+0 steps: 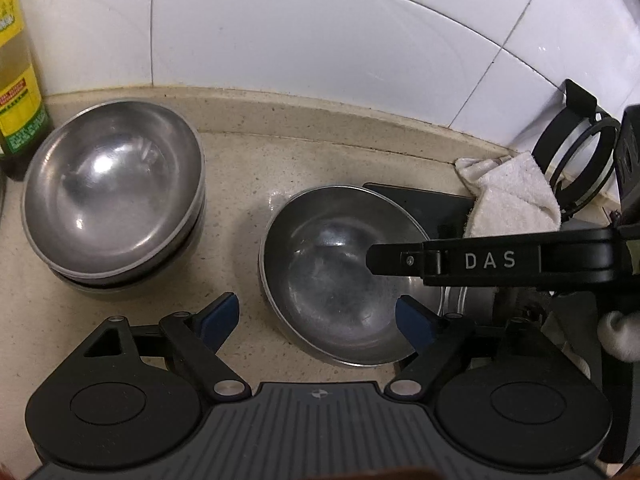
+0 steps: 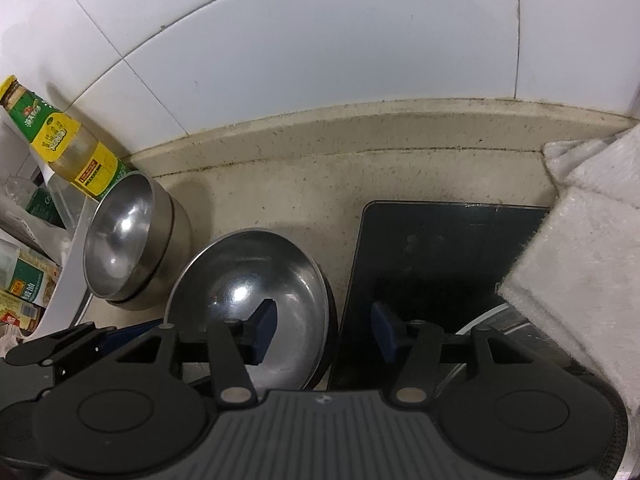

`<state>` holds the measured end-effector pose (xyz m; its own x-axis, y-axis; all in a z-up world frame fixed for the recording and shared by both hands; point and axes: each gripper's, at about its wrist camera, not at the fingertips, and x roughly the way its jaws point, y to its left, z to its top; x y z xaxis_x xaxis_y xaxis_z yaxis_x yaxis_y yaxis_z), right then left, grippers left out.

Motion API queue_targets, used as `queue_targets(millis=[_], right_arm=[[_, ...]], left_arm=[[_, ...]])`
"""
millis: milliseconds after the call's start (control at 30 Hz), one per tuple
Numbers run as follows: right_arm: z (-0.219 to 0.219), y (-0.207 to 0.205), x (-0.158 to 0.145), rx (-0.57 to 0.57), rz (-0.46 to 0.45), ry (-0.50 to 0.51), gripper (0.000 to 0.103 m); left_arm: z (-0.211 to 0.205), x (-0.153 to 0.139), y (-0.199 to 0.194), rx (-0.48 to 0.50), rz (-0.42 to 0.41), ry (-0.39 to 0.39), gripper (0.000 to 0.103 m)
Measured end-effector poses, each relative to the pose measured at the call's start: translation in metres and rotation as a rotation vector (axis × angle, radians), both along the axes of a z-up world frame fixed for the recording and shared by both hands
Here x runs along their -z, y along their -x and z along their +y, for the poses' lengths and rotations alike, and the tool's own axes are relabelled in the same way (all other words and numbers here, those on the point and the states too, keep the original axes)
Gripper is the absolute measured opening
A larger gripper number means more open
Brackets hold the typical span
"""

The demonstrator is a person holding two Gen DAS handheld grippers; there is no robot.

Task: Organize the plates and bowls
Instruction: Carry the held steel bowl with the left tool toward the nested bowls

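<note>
A stack of steel bowls (image 1: 114, 192) stands at the back left of the counter; it also shows in the right wrist view (image 2: 128, 240). A single steel bowl (image 1: 340, 276) sits in the middle, also in the right wrist view (image 2: 248, 300). My left gripper (image 1: 318, 320) is open, its fingers either side of this bowl's near left rim. My right gripper (image 2: 324, 330) is open, with its left finger (image 2: 264, 324) inside the bowl and its right finger over the bowl's right rim. The right gripper's finger (image 1: 400, 260) reaches over the bowl in the left wrist view.
A yellow-green labelled bottle (image 1: 18, 80) stands at the back left by the tiled wall (image 1: 320, 40). A black glass stove top (image 2: 440, 264) lies right of the bowl, with a white towel (image 2: 580, 260) on its right. A white rack of packets (image 2: 24, 272) is far left.
</note>
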<state>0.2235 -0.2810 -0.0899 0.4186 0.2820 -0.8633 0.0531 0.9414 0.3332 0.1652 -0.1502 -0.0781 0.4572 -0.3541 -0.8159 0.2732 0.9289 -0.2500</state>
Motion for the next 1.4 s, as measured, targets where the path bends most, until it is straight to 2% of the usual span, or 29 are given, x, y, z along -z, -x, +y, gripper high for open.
queue_targets(millis=[67, 167, 200, 267, 333, 433, 800, 1067, 1400], right_arm=[[-0.001, -0.001, 0.002, 0.002, 0.000, -0.008, 0.050], [-0.002, -0.001, 0.003, 0.000, -0.006, -0.005, 0.044], [-0.002, -0.002, 0.004, 0.002, -0.001, -0.007, 0.042], [-0.001, -0.002, 0.006, -0.004, 0.005, -0.014, 0.031], [0.000, -0.002, 0.008, -0.012, 0.006, -0.002, 0.020], [0.000, 0.000, 0.009, -0.024, 0.005, 0.014, 0.016], [-0.005, 0.006, 0.003, -0.003, -0.001, -0.012, 0.015], [-0.003, 0.011, -0.012, 0.000, -0.034, -0.014, 0.015], [0.004, 0.013, -0.031, -0.006, -0.079, -0.015, 0.015]], left_arm=[[-0.001, 0.000, -0.001, -0.003, -0.013, 0.002, 0.081], [-0.004, 0.002, -0.003, 0.005, -0.010, 0.004, 0.071], [-0.005, 0.003, -0.004, 0.006, -0.008, 0.004, 0.069], [-0.007, 0.006, -0.005, 0.014, -0.017, -0.001, 0.053], [-0.006, 0.008, -0.006, 0.015, -0.010, -0.006, 0.048], [-0.003, 0.008, -0.007, 0.018, -0.016, -0.015, 0.038], [0.002, 0.001, -0.004, 0.032, -0.028, -0.015, 0.035], [0.005, -0.012, 0.002, 0.033, -0.077, -0.015, 0.035], [0.017, -0.037, 0.007, 0.021, -0.136, 0.021, 0.035]])
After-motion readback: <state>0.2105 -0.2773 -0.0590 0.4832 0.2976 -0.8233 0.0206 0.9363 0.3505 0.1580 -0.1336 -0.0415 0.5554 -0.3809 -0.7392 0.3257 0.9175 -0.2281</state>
